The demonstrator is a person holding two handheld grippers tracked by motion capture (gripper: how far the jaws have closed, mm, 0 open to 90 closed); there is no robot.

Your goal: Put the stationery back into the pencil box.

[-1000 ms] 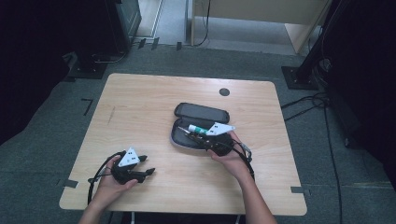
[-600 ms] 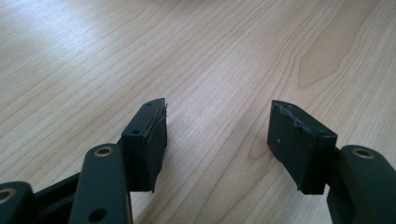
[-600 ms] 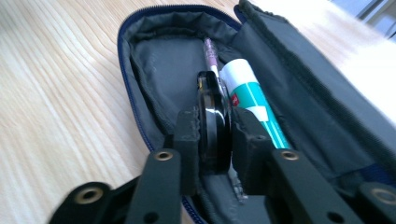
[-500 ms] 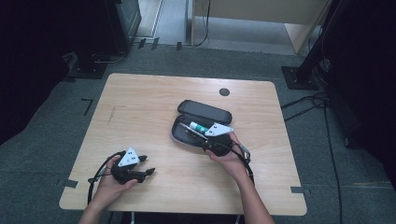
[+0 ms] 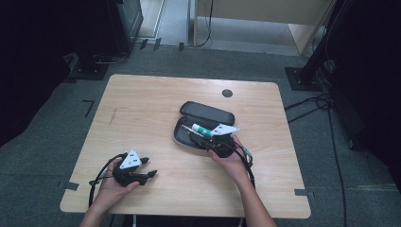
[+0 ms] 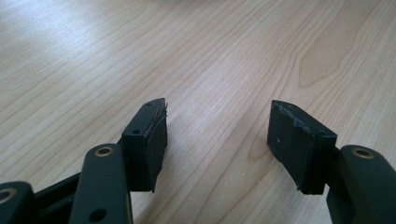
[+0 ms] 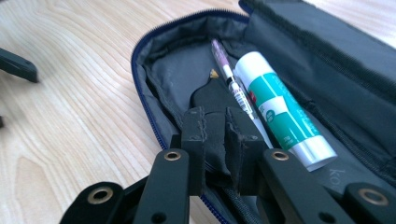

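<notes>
So nearest the camera, two forearms come in over the front edge of a light wood table (image 5: pixel 142 104). The left gripper (image 5: pixel 147 167) sits low near the front-left corner with its jaws standing apart over bare wood, nothing between them (the left gripper view has just grain under the pads). Plenty of free tabletop around it, though the front edge is close.

The right gripper (image 5: pixel 202 140) is over at centre-right, poking into an open dark pencil case (image 5: pixel 182 135). Its jaws have just been closing and in the right gripper view they're pinched together on a flat black thing (image 7: pixel 212 100) lying in the case, can't tell what it is. One case, lid flap (image 5: pixel 206 111) folded back toward the far side. Inside I count one glue stick (image 7: pixel 275 112) with a white and teal label, and one pen (image 7: pixel 233 86) just beside it, touching along its length.

Further back: one small black round grommet (image 5: pixel 227 93) near the far edge, with the whole back-left of the table bare. Beyond that, grey carpet (image 5: pixel 61 118), tape marks, a black stand base (image 5: pixel 302 78) and cables on the right.
</notes>
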